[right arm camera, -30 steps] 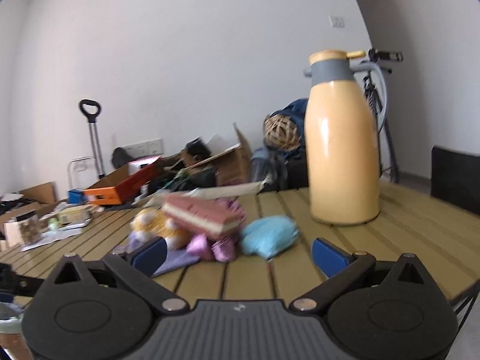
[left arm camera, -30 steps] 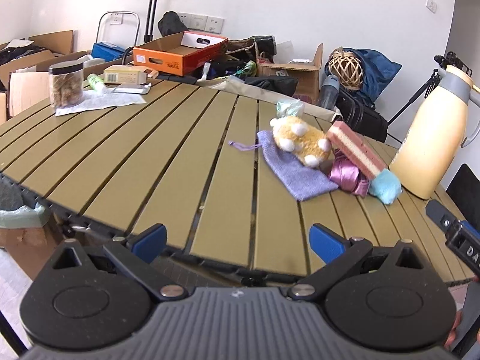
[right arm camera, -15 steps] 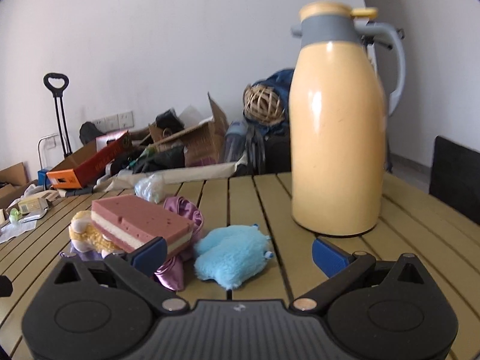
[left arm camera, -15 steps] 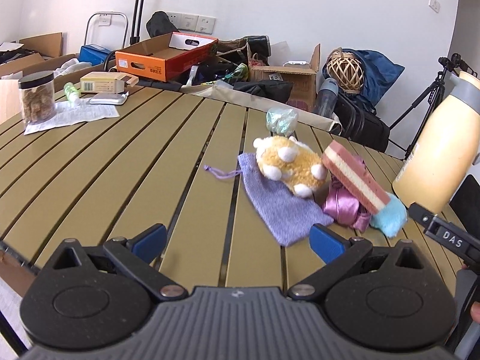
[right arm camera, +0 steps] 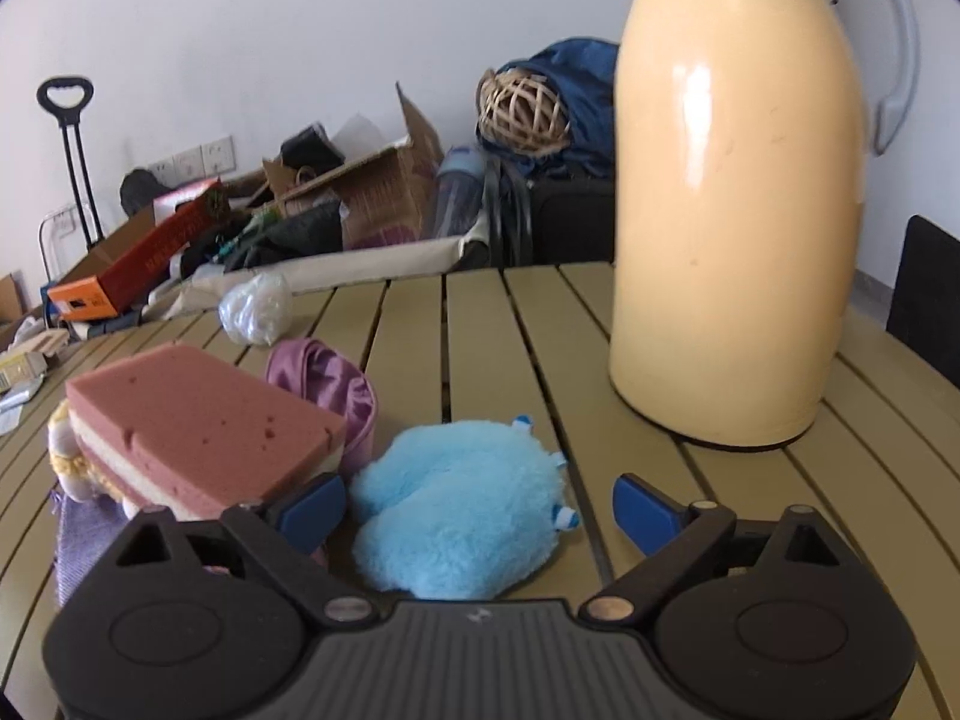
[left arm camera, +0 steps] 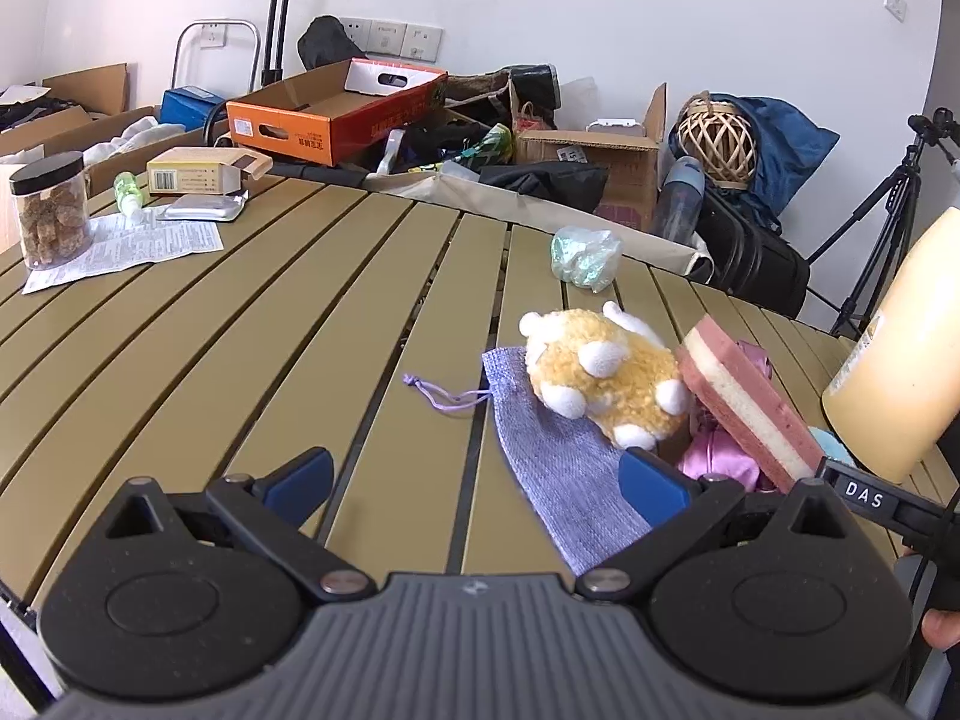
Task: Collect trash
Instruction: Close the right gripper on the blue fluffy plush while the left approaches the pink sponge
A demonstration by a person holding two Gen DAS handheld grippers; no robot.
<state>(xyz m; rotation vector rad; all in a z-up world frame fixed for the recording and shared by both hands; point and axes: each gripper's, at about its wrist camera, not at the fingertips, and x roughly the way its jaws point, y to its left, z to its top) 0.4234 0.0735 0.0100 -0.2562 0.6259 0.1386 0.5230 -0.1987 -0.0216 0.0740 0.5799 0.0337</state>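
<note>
A crumpled clear plastic bag point(left arm camera: 585, 252) point(right arm camera: 255, 306) lies on the slatted table beyond a pile of soft things. In the pile are a yellow plush point(left arm camera: 600, 384), a lilac pouch point(left arm camera: 558, 474), a pink sponge point(left arm camera: 750, 402) point(right arm camera: 192, 420), purple satin cloth point(right arm camera: 336, 384) and a blue plush point(right arm camera: 468, 540). My left gripper point(left arm camera: 474, 480) is open and empty, low over the table, its right finger above the pouch. My right gripper point(right arm camera: 480, 504) straddles the blue plush. Its jaws are closing, but the pads stand clear of the fur. Its side point(left arm camera: 864, 495) shows at the left view's right edge.
A tall cream thermos point(right arm camera: 732, 210) stands right of the pile. At the far left lie a printed paper sheet point(left arm camera: 120, 246), a foil packet point(left arm camera: 204, 210), a small carton point(left arm camera: 198, 171) and a jar point(left arm camera: 51, 210). Cardboard boxes, bags and a tripod crowd the floor behind the table.
Both grippers have advanced over the table toward the pile, which now looks larger. The right view has tipped down and swung right onto the blue plush, and its jaws are slightly narrower.
</note>
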